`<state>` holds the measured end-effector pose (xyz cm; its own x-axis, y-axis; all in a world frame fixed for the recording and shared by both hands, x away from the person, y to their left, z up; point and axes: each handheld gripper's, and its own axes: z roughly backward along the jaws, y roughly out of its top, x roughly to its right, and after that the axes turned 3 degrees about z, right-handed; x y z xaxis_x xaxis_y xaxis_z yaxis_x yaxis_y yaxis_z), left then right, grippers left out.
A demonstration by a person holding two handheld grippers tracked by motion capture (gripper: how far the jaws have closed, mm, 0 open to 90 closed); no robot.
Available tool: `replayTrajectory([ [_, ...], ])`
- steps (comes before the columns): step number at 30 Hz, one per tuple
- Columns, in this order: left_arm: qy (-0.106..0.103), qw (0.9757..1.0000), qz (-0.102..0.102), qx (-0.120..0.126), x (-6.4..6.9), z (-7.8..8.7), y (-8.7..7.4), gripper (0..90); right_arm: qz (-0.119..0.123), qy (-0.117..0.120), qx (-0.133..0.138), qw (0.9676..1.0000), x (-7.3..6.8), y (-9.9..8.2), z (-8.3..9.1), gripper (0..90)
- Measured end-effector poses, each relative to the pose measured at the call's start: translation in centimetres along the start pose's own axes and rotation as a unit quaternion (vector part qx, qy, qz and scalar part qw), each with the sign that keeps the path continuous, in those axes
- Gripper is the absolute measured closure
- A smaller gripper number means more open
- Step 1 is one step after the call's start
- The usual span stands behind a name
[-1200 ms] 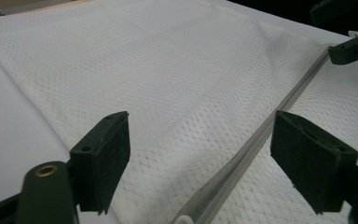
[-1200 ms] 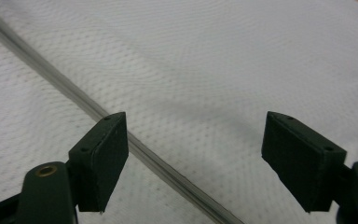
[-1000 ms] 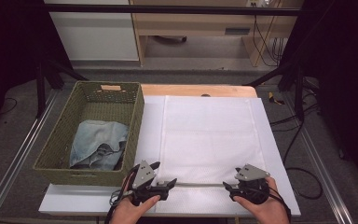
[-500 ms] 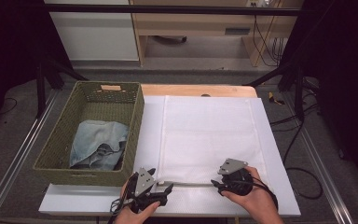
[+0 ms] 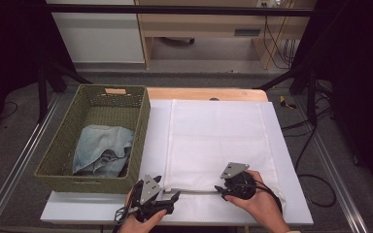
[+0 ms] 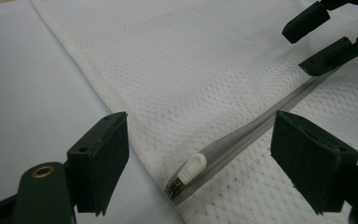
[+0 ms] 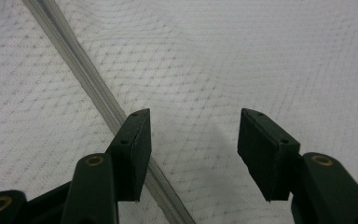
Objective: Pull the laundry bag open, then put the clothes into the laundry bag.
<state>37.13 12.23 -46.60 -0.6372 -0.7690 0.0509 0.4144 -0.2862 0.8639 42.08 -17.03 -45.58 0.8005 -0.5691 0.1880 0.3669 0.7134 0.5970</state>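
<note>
A white textured fabric cover (image 5: pixel 218 141) lies flat on the table, with a grey zipper (image 5: pixel 194 191) running along its near edge. The zipper's white pull (image 6: pixel 192 167) sits at the left end, between the wide-apart jaws of my left gripper (image 6: pixel 198 161), which stands open just over it. My left gripper (image 5: pixel 167 198) is at the cover's near left corner. My right gripper (image 5: pixel 222 188) hovers open over the zipper (image 7: pixel 93 88) farther right, its jaws close above the fabric (image 7: pixel 242 60). The right gripper's jaws (image 6: pixel 324 39) appear at the top right of the left gripper view.
A green woven basket (image 5: pixel 58 155) stands at the left of the table with a light blue denim garment (image 5: pixel 101 148) inside. A wooden table edge (image 5: pixel 204 93) lies beyond the cover. Cables (image 5: pixel 306 141) hang off the right side.
My right gripper has slid left along the zipper and closer to the left one. My left gripper has shifted slightly toward the near edge. Both stay open.
</note>
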Motion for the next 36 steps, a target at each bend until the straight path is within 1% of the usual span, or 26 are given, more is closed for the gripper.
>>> replayTrajectory([
  [3,-0.003,1.0,-0.001,-0.004,0.2,-0.1,-0.1,19.3,-0.001,0.004,0.0,1.0,0.1,-0.1,-0.1,45.4],
  [6,-0.002,0.9999,-0.009,-0.008,0.4,-0.1,-0.1,19.4,-0.005,0.01,0.002,0.9999,0.0,-0.1,-0.3,45.3],
  [8,-0.003,0.9999,-0.006,-0.007,0.4,-0.1,-0.1,19.4,-0.009,0.019,0.007,0.9998,0.0,-0.1,-0.5,45.2],
  [9,-0.004,0.9999,-0.007,-0.007,0.4,-0.1,-0.1,19.4,-0.008,0.02,0.004,0.9998,0.0,-0.1,-0.6,45.1],
  [10,-0.004,0.9999,-0.008,-0.009,0.4,-0.2,-0.1,19.4,-0.01,0.021,0.007,0.9997,0.0,-0.1,-0.7,44.9],
  [14,-0.004,0.9999,-0.007,-0.009,0.4,-0.1,-0.1,19.4,-0.011,0.029,0.002,0.9995,-0.2,0.0,-1.1,43.7],
  [15,-0.004,0.9999,-0.007,-0.008,0.4,-0.1,0.0,19.4,-0.008,0.031,0.002,0.9995,-0.2,0.0,-1.2,43.2],
  [18,-0.005,0.9999,-0.006,-0.009,0.3,0.0,0.0,19.4,-0.014,0.029,0.001,0.9995,-0.3,0.1,-1.4,44.5],
  [20,-0.003,0.9999,-0.005,-0.009,0.3,0.0,0.0,19.4,-0.014,0.03,0.001,0.9994,-0.1,0.0,-1.5,48.3],
  [21,-0.003,0.9999,-0.005,-0.009,0.3,0.1,0.0,19.4,-0.019,0.034,0.003,0.9992,-0.1,0.0,-1.5,50.4],
  [25,-0.002,1.0,-0.004,-0.009,0.2,0.1,0.0,19.5,-0.025,0.053,0.013,0.9982,0.3,-0.2,-1.7,66.6],
  [27,-0.002,0.9999,-0.005,-0.009,0.2,0.1,0.0,19.5,-0.023,0.057,0.02,0.9979,0.4,-0.2,-1.8,75.0],
  [29,-0.002,0.9999,-0.007,-0.01,0.2,0.1,0.0,19.5,-0.03,0.06,0.031,0.9973,0.4,-0.3,-2.0,81.0],
  [31,-0.001,0.9999,-0.008,-0.01,0.2,0.1,0.0,19.4,-0.033,0.058,0.036,0.9971,0.3,-0.3,-2.1,84.8],
  [33,-0.001,0.9999,-0.008,-0.009,0.2,0.1,0.0,19.5,-0.029,0.054,0.035,0.9975,0.2,-0.2,-2.1,87.3],
  [36,0.001,0.9999,-0.009,-0.009,0.2,0.2,0.1,19.4,-0.027,0.049,0.031,0.9979,0.1,0.1,-2.0,89.2],
])
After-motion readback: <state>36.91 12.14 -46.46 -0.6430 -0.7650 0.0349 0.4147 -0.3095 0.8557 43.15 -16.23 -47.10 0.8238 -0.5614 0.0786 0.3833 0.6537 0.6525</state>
